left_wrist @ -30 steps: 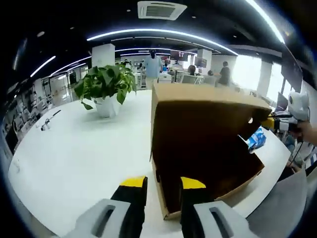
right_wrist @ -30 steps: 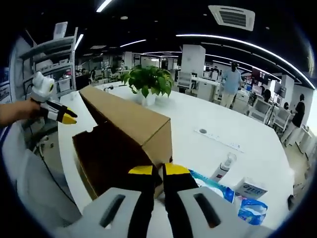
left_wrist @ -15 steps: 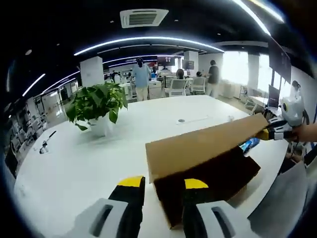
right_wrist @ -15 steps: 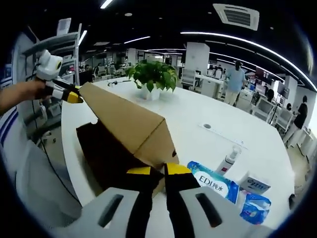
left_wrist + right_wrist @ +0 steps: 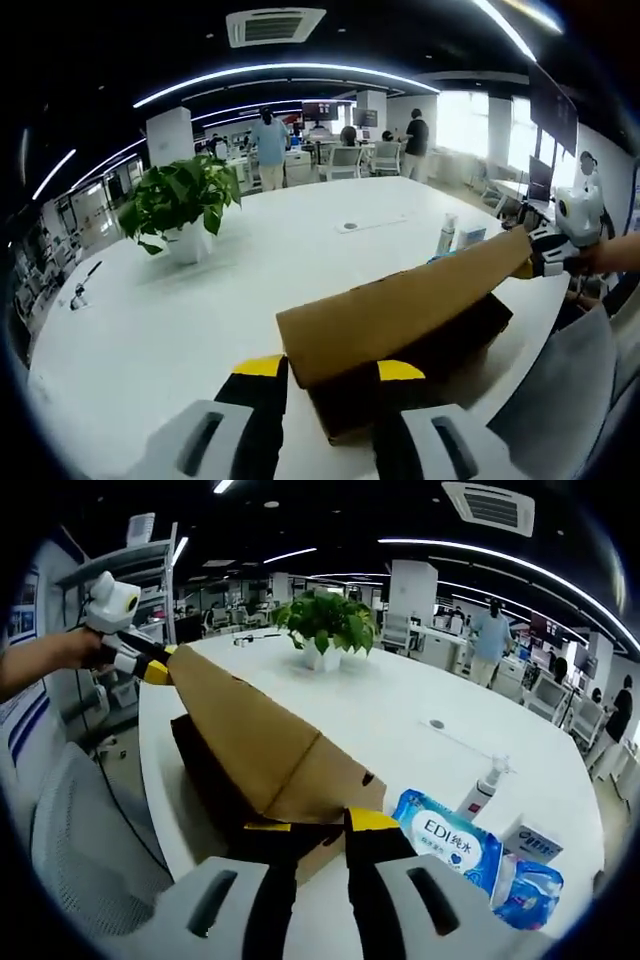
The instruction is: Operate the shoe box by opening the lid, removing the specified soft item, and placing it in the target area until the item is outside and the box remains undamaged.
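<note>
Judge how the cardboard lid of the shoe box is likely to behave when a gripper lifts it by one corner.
The lid looks like thin corrugated cardboard, so probably light and fairly stiff. It spans the box flat, without visible sag. Held at opposite ends by the left gripper and right gripper, a one-corner lift might twist it or crease its hinge.

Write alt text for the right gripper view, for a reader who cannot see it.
A brown cardboard shoe box sits on a white table, its lid sloping low over it. The right gripper and the left gripper are each at a lid corner. A blue wipes pack and a potted plant stand nearby.
</note>
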Available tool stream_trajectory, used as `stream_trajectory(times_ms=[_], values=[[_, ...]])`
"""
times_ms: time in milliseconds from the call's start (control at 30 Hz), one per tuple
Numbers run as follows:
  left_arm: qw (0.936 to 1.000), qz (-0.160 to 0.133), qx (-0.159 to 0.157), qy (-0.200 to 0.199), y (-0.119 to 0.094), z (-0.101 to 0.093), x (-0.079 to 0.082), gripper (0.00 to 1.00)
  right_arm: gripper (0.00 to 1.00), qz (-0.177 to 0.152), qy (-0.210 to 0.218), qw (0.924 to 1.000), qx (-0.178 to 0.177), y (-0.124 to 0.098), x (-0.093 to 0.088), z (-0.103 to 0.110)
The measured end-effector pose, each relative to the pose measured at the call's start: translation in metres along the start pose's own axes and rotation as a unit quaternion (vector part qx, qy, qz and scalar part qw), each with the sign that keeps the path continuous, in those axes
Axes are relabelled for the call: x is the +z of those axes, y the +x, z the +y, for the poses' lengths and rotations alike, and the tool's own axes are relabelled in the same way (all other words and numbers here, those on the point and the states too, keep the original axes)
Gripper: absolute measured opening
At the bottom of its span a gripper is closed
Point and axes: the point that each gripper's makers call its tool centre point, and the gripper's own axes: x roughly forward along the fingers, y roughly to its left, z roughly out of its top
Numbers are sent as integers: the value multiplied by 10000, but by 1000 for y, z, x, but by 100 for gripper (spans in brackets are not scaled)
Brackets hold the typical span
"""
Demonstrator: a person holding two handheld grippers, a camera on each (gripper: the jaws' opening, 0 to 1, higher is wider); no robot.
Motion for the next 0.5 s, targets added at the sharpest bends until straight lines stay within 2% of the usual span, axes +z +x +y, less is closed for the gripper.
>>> stream_trajectory(times_ms=[333,500], values=[[9996,262,-112,-80,5,-10,-27,39,37,150,-144,9985,506,1,-17,24],[9991,359,-167,-161,5,-13,-37,40,43,252,-114,9971,710,2,-25,32]])
